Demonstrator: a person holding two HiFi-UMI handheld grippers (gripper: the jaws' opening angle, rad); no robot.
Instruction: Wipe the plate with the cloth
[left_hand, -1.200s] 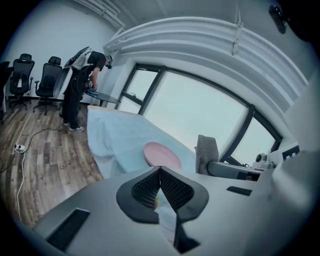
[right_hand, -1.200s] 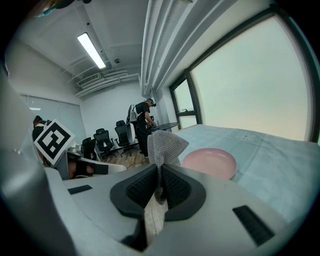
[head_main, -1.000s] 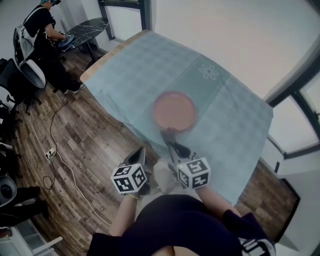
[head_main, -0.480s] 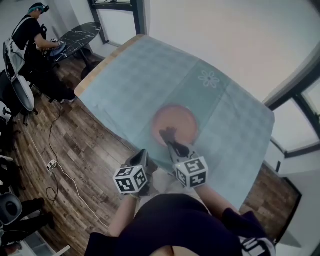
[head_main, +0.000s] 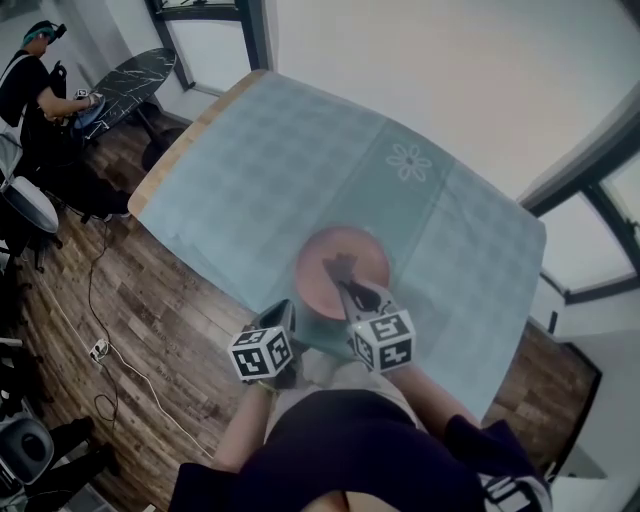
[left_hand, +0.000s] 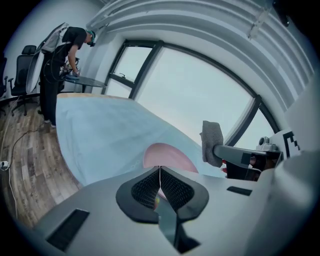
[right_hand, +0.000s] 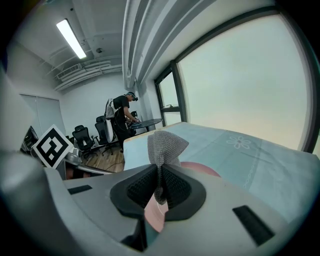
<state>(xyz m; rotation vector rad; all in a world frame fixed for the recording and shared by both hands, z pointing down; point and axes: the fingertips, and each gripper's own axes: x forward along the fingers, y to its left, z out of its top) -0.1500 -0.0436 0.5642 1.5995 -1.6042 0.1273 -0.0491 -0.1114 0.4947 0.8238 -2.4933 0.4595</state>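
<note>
- We see one pink plate (head_main: 315, 285) at mid-frame, near the table's (head_main: 250, 170) front edge.
- The right gripper (right_hand: 160, 186) pinches one grey cloth (right_hand: 162, 145), seemingly just over the plate.
- The left gripper (left_hand: 159, 181) has its jaws pressed together, empty, at lower left of the plate.
- Two cubes (head_main: 262, 352), each with square markers.

A pale blue checked tablecloth (head_main: 270, 160) covered the table, with a white flower print (head_main: 408, 160) toward 1 o'clock. Dark wooden floor (head_main: 150, 290) lay at 9 o'clock, and a white power strip (head_main: 97, 349) sat on it with its cable. At 10 o'clock a person (head_main: 25, 80) bent over a small dark round table (head_main: 130, 75). An office chair (head_main: 25, 205) stood nearby. A dark window frame (head_main: 585, 215) ran at 3 o'clock.
</note>
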